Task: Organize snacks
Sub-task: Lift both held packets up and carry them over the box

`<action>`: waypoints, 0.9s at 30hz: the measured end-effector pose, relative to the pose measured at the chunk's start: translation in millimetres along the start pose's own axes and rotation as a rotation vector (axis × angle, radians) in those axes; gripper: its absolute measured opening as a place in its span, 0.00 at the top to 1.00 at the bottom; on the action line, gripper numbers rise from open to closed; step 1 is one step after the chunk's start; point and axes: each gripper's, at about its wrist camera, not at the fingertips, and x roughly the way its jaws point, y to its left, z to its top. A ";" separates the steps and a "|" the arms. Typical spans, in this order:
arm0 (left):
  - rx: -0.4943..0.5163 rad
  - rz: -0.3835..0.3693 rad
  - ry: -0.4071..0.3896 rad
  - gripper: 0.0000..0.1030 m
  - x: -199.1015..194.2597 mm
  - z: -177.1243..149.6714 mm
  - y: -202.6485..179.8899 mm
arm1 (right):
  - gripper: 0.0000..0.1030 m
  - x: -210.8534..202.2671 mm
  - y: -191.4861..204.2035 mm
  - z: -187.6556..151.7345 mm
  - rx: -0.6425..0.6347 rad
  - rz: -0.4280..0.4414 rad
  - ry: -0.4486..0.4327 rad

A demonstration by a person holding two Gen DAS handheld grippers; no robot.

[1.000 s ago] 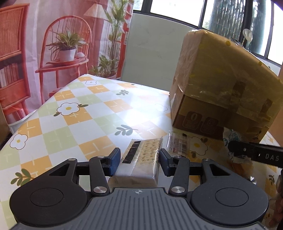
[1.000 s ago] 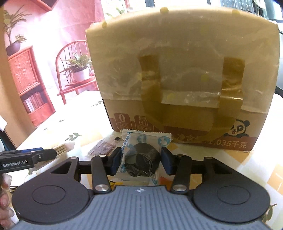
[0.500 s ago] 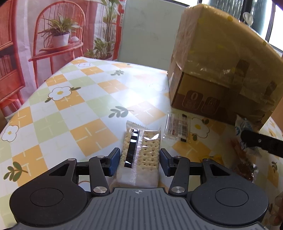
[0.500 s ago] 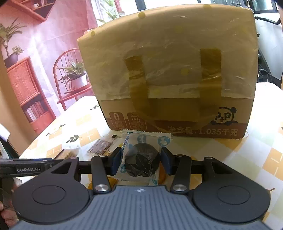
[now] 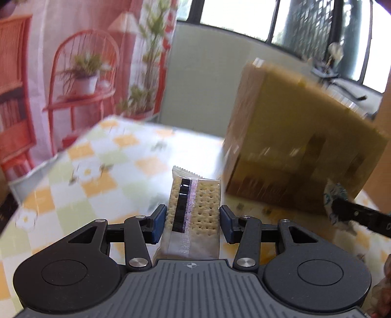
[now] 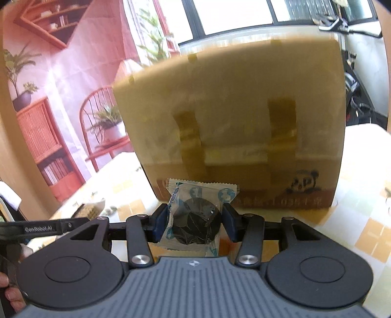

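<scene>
My left gripper (image 5: 193, 226) is shut on a clear pack of pale crackers (image 5: 195, 208) and holds it raised above the checked tablecloth (image 5: 102, 171). My right gripper (image 6: 193, 223) is shut on a blue-and-white wrapped dark round cookie (image 6: 195, 220), held up in front of a taped cardboard box (image 6: 234, 122). The box also shows at the right of the left wrist view (image 5: 300, 151). The right gripper with its cookie packet shows at the right edge of the left wrist view (image 5: 339, 208). The left gripper's arm shows at the left of the right wrist view (image 6: 44, 228).
The box stands on the table's far side, sealed with brown tape strips. A pink printed backdrop (image 5: 73, 73) with a chair and plants hangs behind the table's left. Windows (image 6: 234, 14) lie beyond. The table's left edge (image 5: 48, 159) is close.
Both grippers have risen with their snacks; the crackers pack has left the tabletop. The loose snack pack near the box is out of view now. Both views are motion-blurred.
</scene>
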 end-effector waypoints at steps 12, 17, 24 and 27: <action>0.064 -0.186 -0.193 0.52 -17.0 105.6 -74.6 | 0.52 -42.0 14.2 88.0 -0.090 0.049 -0.236; 0.094 -0.231 -0.237 0.52 3.2 139.1 -111.8 | 0.52 -41.5 6.6 126.4 -0.128 0.004 -0.312; 0.126 -0.234 -0.195 0.52 55.1 163.9 -150.2 | 0.52 -2.9 -12.5 156.0 -0.177 -0.066 -0.318; 0.121 -0.223 -0.168 0.52 73.0 169.6 -145.8 | 0.52 16.1 -16.5 157.4 -0.212 -0.078 -0.301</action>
